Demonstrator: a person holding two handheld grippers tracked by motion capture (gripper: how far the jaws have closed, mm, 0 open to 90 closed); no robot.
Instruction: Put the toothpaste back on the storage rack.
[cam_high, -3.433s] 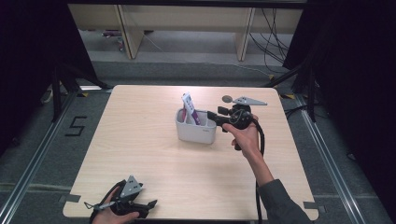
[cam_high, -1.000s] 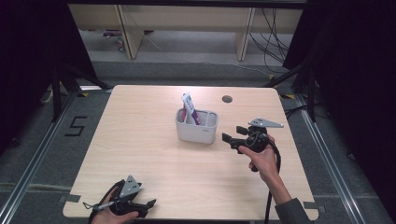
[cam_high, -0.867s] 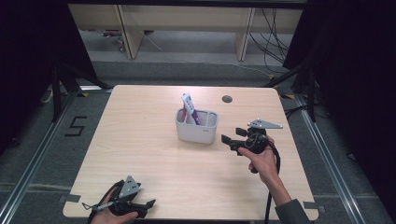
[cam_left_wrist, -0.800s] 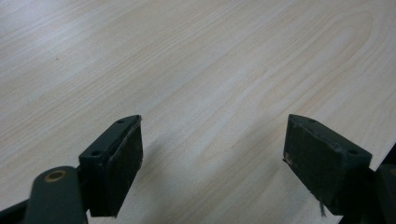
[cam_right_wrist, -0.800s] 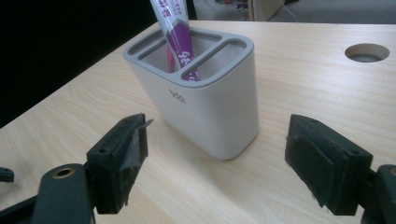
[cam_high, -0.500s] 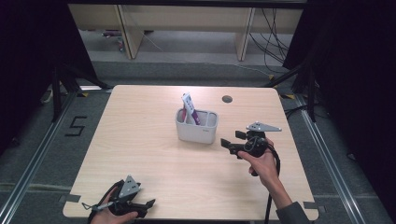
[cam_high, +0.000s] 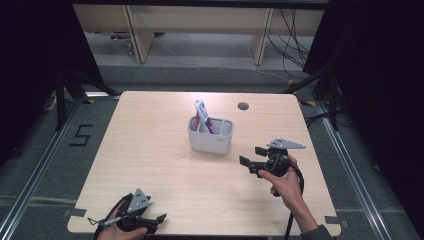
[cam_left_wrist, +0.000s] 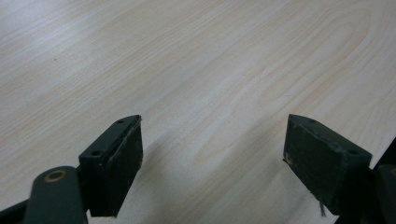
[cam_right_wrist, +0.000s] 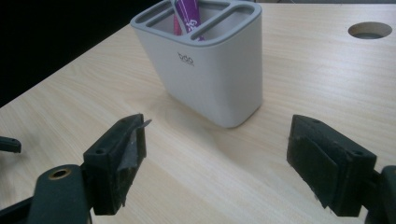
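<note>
Risk here is mostly a tip-over. The right gripper (cam_high: 252, 157) hangs just beside the white holder (cam_high: 210, 136) with its jaws wide apart and nothing in them, and the holder stands upright mid-table (cam_high: 150, 130) with a purple tube (cam_high: 204, 117) leaning out the top. A careless sideways nudge could probably shove or topple it (it looks light). The left gripper (cam_high: 150, 220) sits at the near edge, jaws also spread and empty, well apart from everything.
</note>
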